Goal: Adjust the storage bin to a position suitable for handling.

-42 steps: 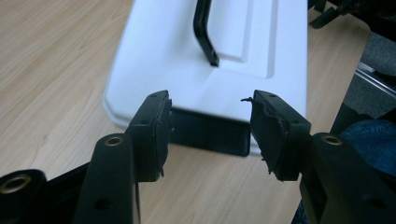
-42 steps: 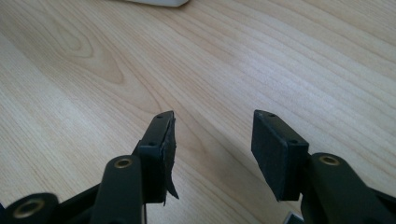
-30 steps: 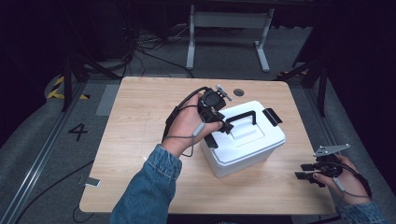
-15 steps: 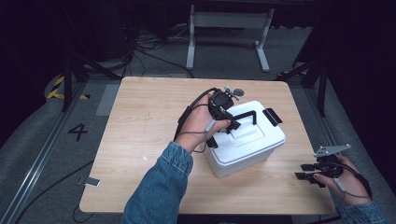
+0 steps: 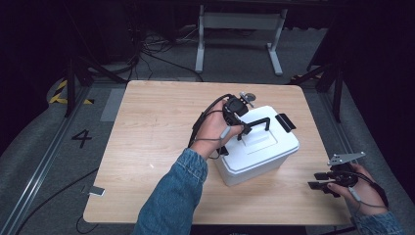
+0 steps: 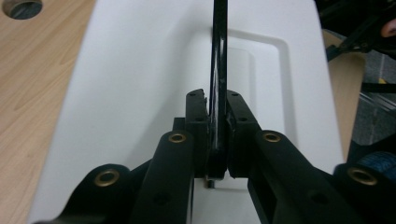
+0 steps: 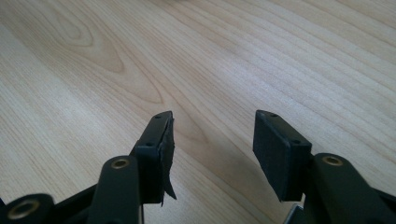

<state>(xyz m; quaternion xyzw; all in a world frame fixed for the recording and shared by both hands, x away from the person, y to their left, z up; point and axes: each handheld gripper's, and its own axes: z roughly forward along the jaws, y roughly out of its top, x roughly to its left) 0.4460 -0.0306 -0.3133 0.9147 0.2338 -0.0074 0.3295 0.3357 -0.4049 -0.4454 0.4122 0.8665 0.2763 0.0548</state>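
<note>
Left gripper (image 6: 215, 140), jaws just closed, clamps the black handle (image 5: 255, 122) of the white lidded storage box (image 5: 259, 152) at table centre-right; lift straight up, evenly; right gripper (image 7: 212, 154) gapes, idle.

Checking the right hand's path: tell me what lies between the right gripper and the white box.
Only bare table: in the high view nothing sits between the right gripper and the box. The right gripper view shows plain wood ahead of its open jaws.

Box (image 5: 254, 152) on table (image 5: 147, 147), R of centre; handle (image 5: 255, 121) atop lid.
</note>
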